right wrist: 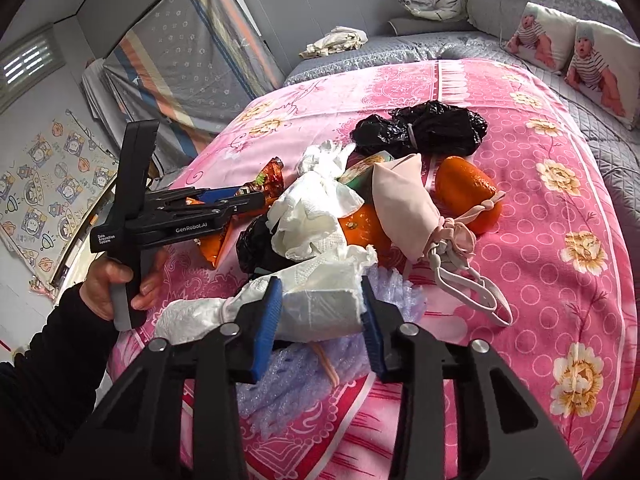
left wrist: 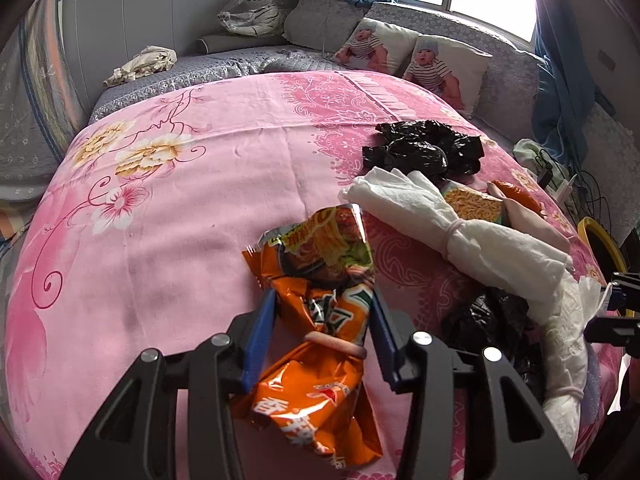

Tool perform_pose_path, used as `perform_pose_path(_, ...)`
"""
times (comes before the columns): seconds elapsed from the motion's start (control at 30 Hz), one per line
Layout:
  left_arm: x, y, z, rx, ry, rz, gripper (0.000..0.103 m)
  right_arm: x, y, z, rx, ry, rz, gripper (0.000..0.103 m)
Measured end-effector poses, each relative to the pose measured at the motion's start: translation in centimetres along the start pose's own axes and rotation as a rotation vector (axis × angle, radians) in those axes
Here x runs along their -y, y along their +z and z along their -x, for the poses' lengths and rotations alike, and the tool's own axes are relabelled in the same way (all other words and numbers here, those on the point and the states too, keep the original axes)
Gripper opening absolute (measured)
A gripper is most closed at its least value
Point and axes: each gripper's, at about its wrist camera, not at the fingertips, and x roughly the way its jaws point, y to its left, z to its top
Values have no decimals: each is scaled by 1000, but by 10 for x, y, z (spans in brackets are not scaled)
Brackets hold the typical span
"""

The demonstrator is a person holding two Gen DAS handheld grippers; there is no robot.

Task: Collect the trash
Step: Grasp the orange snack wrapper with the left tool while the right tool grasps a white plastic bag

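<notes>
left gripper sits with its blue pads either side of the orange noodle wrapper, both pads touching the crumpled foil near its rubber-banded waist, so i read it as pinching the wrapper. right gripper is the same story: pads pressed to the two sides of a white tissue bundle, clamped on it, with purple foam wrap lying underneath.

working down from the big stuff: the bed under its pink floral sheet carries everything, and the trash sits in one heap toward my near right edge. in that heap i can see a black plastic bag tied in the middle at the far side, a second white tissue bundle, an orange packet and a pale pink cloth mask with its loops trailing. no bin is clearly visible, so i can't say where the drop goes.

to do this step well, i judge both grips need to hold at the banded waists, where the bundles are stiffest; crinkly foil and soft tissue will slip from a grip on a loose flap. i would lift each straight up and clear of the heap, so the tissue doesn't drag the foam or the mask loops along
</notes>
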Motion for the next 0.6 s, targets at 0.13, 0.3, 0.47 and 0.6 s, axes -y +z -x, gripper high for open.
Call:
perform_pose_path(0.13,-1,1,4,9,5,19,41,1,0,7,14,7,-2,21)
perform_pose_path(0.3,-2,0,12,24,12,41,40,2,1,17,45,24,-11,17)
perform_pose_path(0.47,-3,-1,26,51,9,53,40,4,1,32,77,42,-22,16)
perform_pose_path(0.6,-5,-4,39,71,5,68,39,8,1,44,104,46,-37,15)
